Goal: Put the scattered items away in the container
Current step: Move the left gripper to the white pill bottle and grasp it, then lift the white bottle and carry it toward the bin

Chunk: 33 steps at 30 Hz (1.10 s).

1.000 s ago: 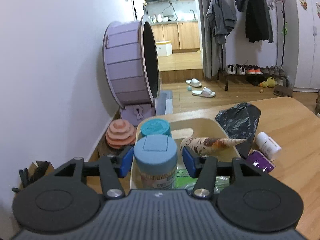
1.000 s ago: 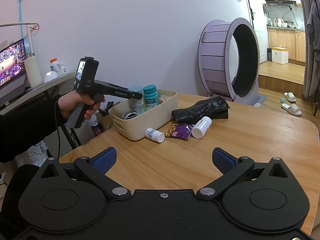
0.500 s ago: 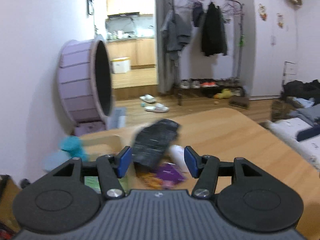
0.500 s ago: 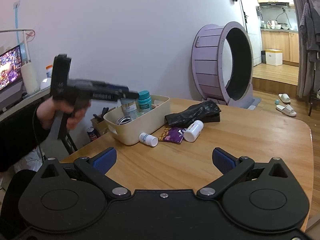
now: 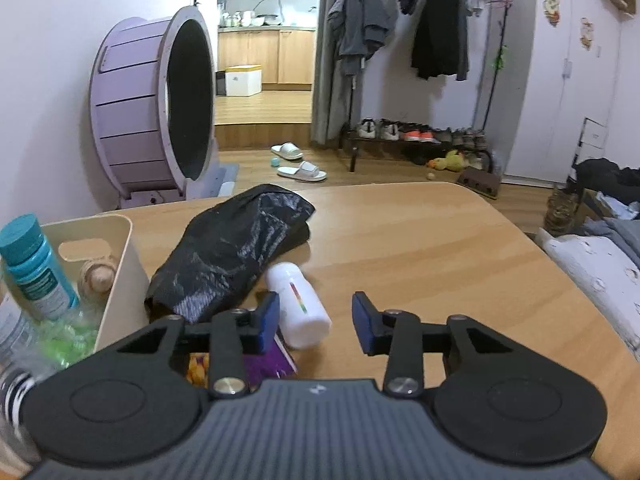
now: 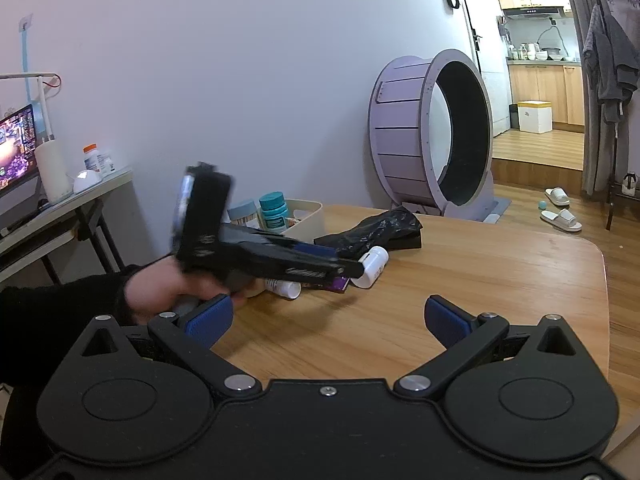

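We find the left gripper (image 5: 314, 322) nearest the work, its fingers closing and empty. The white bottle (image 5: 298, 305) lies on the desk (image 5: 420, 248) just ahead of them, nearer the left finger, long axis running away and slightly leftward. In our judgement it is the next pick. The purple packet (image 5: 266, 362) sits under the left finger. The container (image 5: 124, 256) stands farther left. The right gripper (image 6: 326, 320), fingers wide apart and empty, hangs well back.
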Each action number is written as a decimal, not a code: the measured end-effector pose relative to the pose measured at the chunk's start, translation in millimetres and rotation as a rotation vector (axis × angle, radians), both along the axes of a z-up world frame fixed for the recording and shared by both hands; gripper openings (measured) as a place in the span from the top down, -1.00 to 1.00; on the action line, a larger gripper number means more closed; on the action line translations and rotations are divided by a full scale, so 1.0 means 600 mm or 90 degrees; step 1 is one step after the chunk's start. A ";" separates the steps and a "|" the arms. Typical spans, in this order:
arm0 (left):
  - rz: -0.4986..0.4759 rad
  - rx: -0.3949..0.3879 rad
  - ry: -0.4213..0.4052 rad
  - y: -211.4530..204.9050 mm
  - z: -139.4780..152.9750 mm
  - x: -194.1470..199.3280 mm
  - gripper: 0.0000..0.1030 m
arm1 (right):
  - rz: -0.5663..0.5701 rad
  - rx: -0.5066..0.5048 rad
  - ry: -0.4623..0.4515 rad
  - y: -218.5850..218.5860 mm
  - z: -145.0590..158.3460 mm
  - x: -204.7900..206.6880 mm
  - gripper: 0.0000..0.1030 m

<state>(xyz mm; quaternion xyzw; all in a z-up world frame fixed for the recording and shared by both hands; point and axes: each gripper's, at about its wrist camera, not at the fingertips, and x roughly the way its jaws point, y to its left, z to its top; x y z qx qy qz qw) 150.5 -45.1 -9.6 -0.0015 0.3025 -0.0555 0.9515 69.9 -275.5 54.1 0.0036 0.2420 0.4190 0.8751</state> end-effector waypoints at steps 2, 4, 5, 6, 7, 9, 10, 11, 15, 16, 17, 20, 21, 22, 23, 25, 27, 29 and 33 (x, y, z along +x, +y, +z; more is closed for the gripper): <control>0.001 0.012 0.008 -0.003 -0.002 0.015 0.31 | 0.002 -0.001 0.000 0.002 0.000 0.001 -1.00; 0.012 0.015 0.019 -0.002 -0.006 0.029 0.32 | 0.003 -0.002 -0.001 0.002 -0.001 0.001 -1.00; 0.016 0.014 0.023 0.000 -0.008 0.036 0.33 | 0.003 -0.002 -0.001 0.003 -0.002 0.002 -1.00; 0.019 0.014 0.026 0.001 -0.010 0.041 0.35 | 0.002 -0.003 0.000 0.002 -0.002 0.001 -1.00; 0.021 0.011 0.032 0.003 -0.012 0.047 0.36 | 0.002 -0.004 0.000 0.002 -0.002 0.002 -1.00; 0.017 0.008 0.045 0.006 -0.017 0.057 0.44 | 0.001 -0.005 0.001 0.001 -0.003 0.000 -1.00; 0.015 0.010 0.044 0.006 -0.017 0.058 0.44 | 0.000 -0.006 0.002 0.000 -0.003 -0.001 -1.00; 0.012 0.011 0.047 0.007 -0.016 0.058 0.45 | 0.001 -0.007 0.003 0.000 -0.003 0.000 -1.00; -0.016 0.018 0.057 0.008 -0.013 0.036 0.45 | 0.006 -0.009 0.003 0.002 -0.004 -0.001 -1.00; -0.024 0.018 0.060 0.007 -0.012 0.027 0.45 | 0.007 -0.008 0.004 0.001 -0.005 -0.001 -1.00; -0.034 0.015 0.063 0.007 -0.012 0.017 0.45 | 0.006 -0.008 0.004 -0.001 -0.005 -0.001 -1.00; -0.068 0.019 0.071 0.005 -0.010 -0.025 0.45 | 0.007 -0.006 0.004 -0.002 -0.003 0.000 -1.00; -0.075 0.021 0.074 0.005 -0.008 -0.035 0.45 | 0.008 -0.006 0.004 -0.002 -0.003 -0.001 -1.00; -0.082 0.020 0.079 0.005 -0.007 -0.046 0.45 | 0.009 -0.006 0.003 -0.002 -0.003 -0.001 -1.00; -0.089 0.019 0.086 0.005 -0.006 -0.057 0.45 | 0.010 -0.006 0.004 -0.002 -0.002 -0.001 -1.00; -0.100 0.018 0.104 0.006 -0.003 -0.071 0.45 | 0.010 -0.007 0.003 -0.001 -0.002 -0.002 -1.00; -0.102 0.012 0.122 0.008 0.003 -0.076 0.44 | 0.010 -0.007 0.003 -0.001 -0.002 -0.002 -1.00; -0.103 0.007 0.130 0.011 0.011 -0.073 0.38 | 0.012 -0.007 0.003 0.000 -0.002 -0.003 -1.00; -0.100 -0.001 0.147 0.013 0.019 -0.047 0.38 | 0.016 -0.009 0.002 0.003 -0.002 -0.004 -1.00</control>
